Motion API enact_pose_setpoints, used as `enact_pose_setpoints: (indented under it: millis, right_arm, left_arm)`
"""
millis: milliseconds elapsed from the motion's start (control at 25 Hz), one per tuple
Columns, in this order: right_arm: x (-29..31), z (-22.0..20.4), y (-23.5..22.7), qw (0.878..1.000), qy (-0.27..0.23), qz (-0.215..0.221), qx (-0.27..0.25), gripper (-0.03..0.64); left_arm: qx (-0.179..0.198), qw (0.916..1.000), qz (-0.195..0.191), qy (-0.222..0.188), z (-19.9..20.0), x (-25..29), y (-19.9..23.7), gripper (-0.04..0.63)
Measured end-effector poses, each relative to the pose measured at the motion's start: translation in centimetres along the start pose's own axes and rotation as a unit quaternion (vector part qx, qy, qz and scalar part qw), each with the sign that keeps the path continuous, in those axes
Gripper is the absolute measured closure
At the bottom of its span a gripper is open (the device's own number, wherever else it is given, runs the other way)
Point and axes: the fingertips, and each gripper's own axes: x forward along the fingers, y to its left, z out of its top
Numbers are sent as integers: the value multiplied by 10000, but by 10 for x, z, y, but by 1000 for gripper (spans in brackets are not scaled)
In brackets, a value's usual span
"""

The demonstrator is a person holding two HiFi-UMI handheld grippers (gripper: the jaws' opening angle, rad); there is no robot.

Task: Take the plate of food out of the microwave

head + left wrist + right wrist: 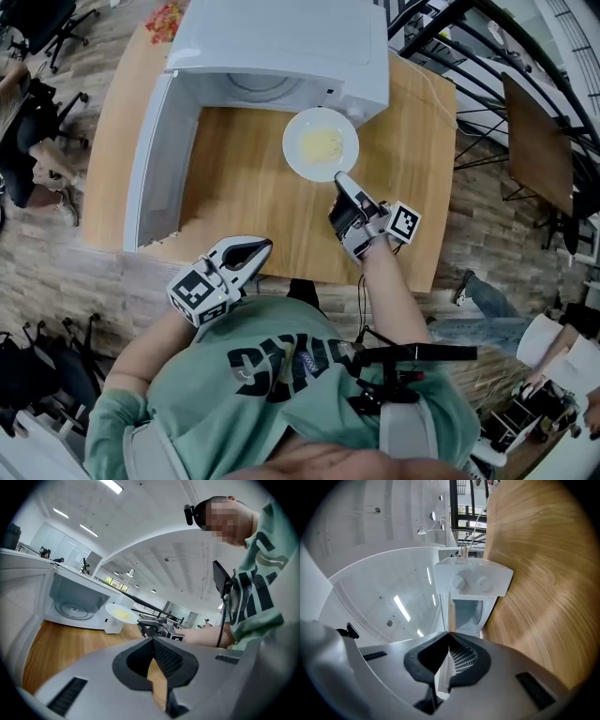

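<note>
Plate of food (321, 143) sits just outside the microwave (281, 42), in front of its cavity and above the wooden table (234, 202); from the left gripper view it seems lifted clear of the wood, though the angle is poor. The right gripper (345, 183) pinches the plate's near rim, jaws pressed onto its thin edge; the microwave door (150, 159) stands swung wide to the left; the left gripper (255, 248) hangs near the table's front edge, jaws pressed together on nothing.

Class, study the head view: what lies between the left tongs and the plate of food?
Only bare wooden table lies between the left tongs and the plate, seen in the head view.
</note>
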Motion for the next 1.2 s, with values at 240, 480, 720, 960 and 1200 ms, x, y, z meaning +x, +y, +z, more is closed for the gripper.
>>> enact_pose_setpoints:
  millis: [240,480,720,960,1200]
  right_arm:
    - [-39,22,3,9996,-297,-5,-25,603]
    - [-75,44,5,9983,-577,-76,-77,603]
    - [-115,67,-5,9956,-894,-259,-103,603]
    - [-153,92,-27,9908,-1246,-516,-52,603]
    - [-175,111,-53,9863,-1455,-773,-9,603]
  left_arm:
    - [94,9999,-79,0,8,22,-4,598]
    - [72,9999,-114,11,15,44,-5,598]
    - [57,9995,-278,104,16,68,-12,598]
    - [68,9988,-419,235,14,91,-18,598]
    - [67,9983,-485,328,12,106,-20,598]
